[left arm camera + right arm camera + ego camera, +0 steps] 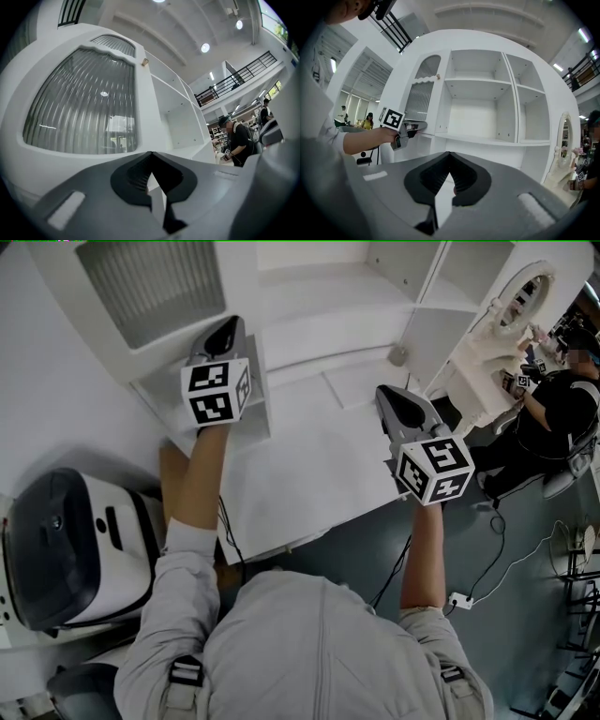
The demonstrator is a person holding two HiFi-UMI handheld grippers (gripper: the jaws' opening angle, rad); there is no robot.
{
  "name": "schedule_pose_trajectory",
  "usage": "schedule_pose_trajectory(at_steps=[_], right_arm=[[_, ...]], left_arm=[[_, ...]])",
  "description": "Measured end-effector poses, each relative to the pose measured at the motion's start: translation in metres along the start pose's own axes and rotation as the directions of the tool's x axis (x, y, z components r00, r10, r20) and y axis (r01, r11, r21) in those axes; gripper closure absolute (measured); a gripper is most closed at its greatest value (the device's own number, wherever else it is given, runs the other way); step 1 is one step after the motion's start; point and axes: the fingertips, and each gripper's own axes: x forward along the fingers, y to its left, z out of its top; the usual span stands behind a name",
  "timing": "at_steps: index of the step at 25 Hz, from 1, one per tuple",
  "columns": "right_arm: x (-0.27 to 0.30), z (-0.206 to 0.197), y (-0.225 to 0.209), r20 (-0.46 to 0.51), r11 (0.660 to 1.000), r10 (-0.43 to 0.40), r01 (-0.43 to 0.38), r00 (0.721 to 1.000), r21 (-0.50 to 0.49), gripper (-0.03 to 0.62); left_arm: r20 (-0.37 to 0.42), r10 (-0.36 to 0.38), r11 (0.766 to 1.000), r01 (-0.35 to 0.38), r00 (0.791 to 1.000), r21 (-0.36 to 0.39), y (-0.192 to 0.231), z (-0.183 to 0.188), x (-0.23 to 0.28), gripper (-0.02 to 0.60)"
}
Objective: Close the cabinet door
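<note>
Cabinet door (418,101) hanging open, both sets of jaws pinched together

I'm holding the left gripper (225,330) right up by the bottom rail of the ribbed-glass door, which is standing out from the left end of the white cabinet (478,70). I can't tell if it's actually touching. Its jaws are sitting closed with nothing between them. The right gripper (389,397) is hanging well off to the side, facing the open shelves, with its jaws closed and empty too.
</note>
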Motion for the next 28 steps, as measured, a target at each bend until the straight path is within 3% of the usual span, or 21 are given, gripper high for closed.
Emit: schedule_pose_trajectory(at_steps=[4,5,7,12,23,28], right_arm=[[-0.010,0.002,0.003,0.012,1.000,0.006,-0.006,1.000,0.000,0.592],[-0.013,0.003,0.004,0.015,1.000,0.009,-0.009,1.000,-0.002,0.592],[-0.019,0.005,0.006,0.022,1.000,0.019,-0.019,1.000,-0.005,0.592],[-0.041,0.007,0.010,0.042,0.999,0.049,-0.049,0.998,-0.009,0.592],[-0.097,-0.001,0.012,0.056,0.987,0.163,-0.163,0.985,-0.012,0.592],[-0.110,-0.009,0.022,0.060,0.973,0.230,-0.231,0.971,-0.006,0.592]], left_arm=[[-0.012,-0.034,0.997,0.033,0.999,-0.071,-0.001,0.001,-0.003,0.572],[-0.015,-0.047,0.996,0.046,0.999,-0.079,-0.004,0.001,-0.005,0.544],[-0.026,-0.069,0.995,0.066,0.997,-0.077,-0.010,0.001,-0.010,0.483],[-0.048,-0.085,0.993,0.081,0.995,-0.082,-0.026,-0.001,-0.036,0.480],[-0.106,-0.001,0.999,-0.004,0.994,-0.051,-0.073,-0.004,-0.138,0.482],[-0.126,0.046,0.998,-0.050,0.991,-0.034,-0.086,-0.008,-0.193,0.520]])
